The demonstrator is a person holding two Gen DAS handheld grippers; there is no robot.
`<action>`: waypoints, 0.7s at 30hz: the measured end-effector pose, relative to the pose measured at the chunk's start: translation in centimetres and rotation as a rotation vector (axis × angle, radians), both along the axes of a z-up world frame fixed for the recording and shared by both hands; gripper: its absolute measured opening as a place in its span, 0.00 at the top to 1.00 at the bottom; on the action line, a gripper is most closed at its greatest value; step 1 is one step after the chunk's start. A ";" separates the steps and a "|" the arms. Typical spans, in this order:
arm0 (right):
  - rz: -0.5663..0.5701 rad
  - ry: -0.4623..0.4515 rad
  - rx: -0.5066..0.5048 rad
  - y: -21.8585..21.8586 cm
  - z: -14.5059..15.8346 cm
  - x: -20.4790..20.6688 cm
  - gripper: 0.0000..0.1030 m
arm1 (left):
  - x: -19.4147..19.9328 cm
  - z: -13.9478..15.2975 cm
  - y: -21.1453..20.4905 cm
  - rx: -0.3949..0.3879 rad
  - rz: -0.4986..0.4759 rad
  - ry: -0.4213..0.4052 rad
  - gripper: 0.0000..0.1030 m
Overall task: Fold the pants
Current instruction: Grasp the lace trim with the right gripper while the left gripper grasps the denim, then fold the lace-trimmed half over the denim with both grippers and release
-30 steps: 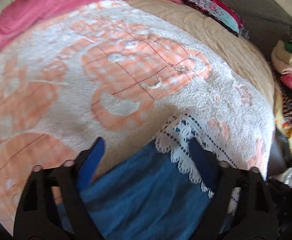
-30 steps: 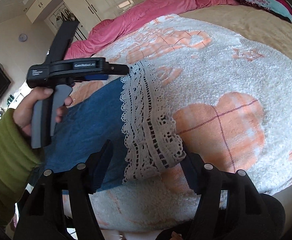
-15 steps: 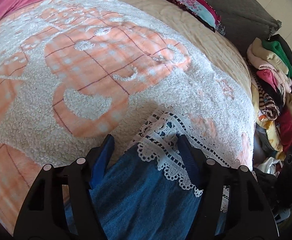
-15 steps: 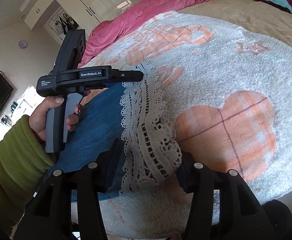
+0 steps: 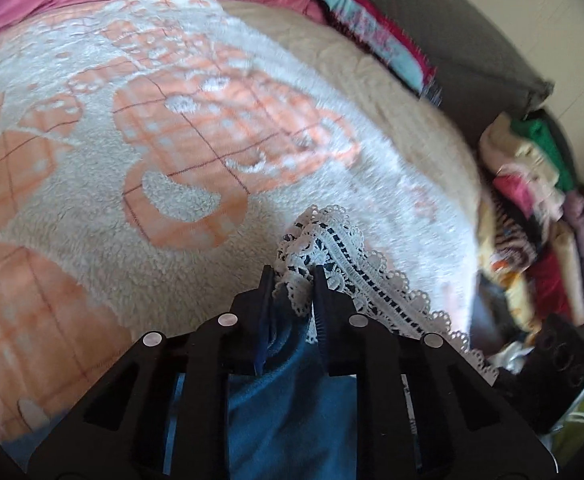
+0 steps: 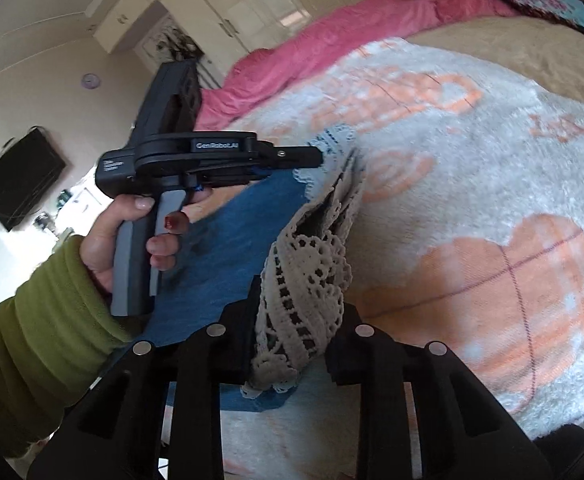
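Both grippers, left gripper (image 5: 292, 276) and right gripper (image 6: 296, 312), have pinched closed on the pants' (image 6: 227, 240) lace hem (image 6: 308, 280).

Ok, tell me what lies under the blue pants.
Under the blue pants lies the fluffy white-and-orange blanket, showing past the lace hem. Both tongs, left and right, pinch that hem. Anything directly beneath the denim is covered.

Two hand-held grippers (image 5: 292, 280) (image 6: 292, 320), one pair of pants (image 5: 292, 392), one blanket (image 5: 91, 208).
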State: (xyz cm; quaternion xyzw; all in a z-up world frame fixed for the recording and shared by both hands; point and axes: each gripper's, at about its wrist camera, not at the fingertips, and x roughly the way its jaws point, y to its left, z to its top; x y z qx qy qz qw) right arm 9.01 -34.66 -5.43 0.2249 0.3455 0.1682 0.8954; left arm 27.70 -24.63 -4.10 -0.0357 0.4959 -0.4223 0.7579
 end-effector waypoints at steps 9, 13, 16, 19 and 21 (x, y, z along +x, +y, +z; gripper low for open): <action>0.157 -0.175 -0.055 6.1 5.4 -1.0 0.76 | -2.8 5.0 9.0 -0.146 0.115 -0.067 0.89; 0.268 -0.165 -0.103 11.2 5.8 0.2 0.76 | -4.2 5.4 14.5 -0.150 0.199 -0.091 0.89; 0.345 -0.130 -0.148 14.9 4.2 0.9 0.76 | -4.6 4.2 17.8 -0.117 0.286 -0.075 0.89; 0.394 -0.090 -0.223 17.6 2.1 1.1 0.76 | -5.3 1.9 21.4 -0.087 0.394 -0.030 0.89; 0.414 -0.062 -0.302 18.9 0.4 0.7 0.76 | -6.0 0.8 23.8 -0.132 0.447 -0.015 0.84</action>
